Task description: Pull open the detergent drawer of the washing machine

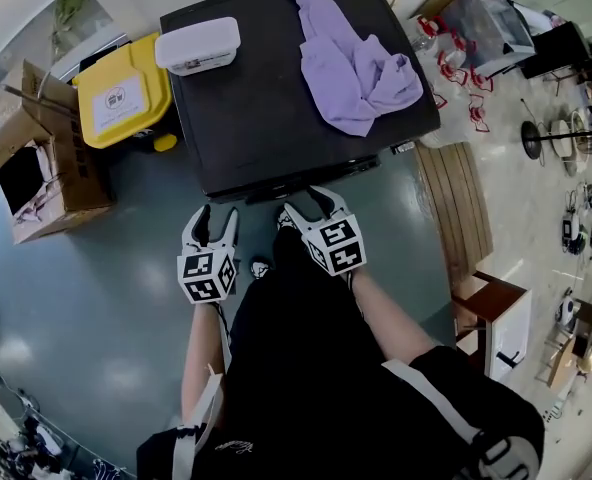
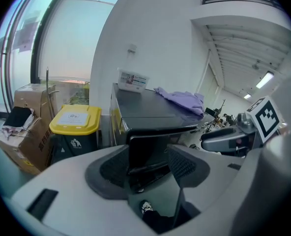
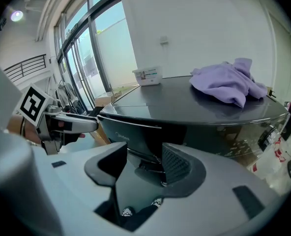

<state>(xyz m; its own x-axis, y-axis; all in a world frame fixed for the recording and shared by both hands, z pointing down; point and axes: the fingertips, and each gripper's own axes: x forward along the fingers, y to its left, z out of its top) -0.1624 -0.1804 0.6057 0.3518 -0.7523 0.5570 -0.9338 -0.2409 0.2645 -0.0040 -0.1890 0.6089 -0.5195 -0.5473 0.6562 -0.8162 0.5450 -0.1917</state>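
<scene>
The black washing machine (image 1: 266, 98) fills the top of the head view, with its front edge facing me. In the left gripper view, its dark upper front panel (image 2: 148, 149), at the drawer corner, shows between my jaws. I cannot tell whether the drawer is out. My left gripper (image 1: 216, 220) stands open just before the machine's front left corner, nothing between its fingers. My right gripper (image 1: 309, 206) is open too, close to the middle of the front edge. From the right gripper (image 3: 143, 166) the front panel (image 3: 130, 136) lies just ahead.
A purple cloth (image 1: 351, 63) and a white lidded box (image 1: 198, 45) lie on the machine's top. Left of the machine stand a yellow-lidded bin (image 1: 124, 93) and open cardboard boxes (image 1: 31, 153). A wooden board (image 1: 456, 213) and clutter sit to the right.
</scene>
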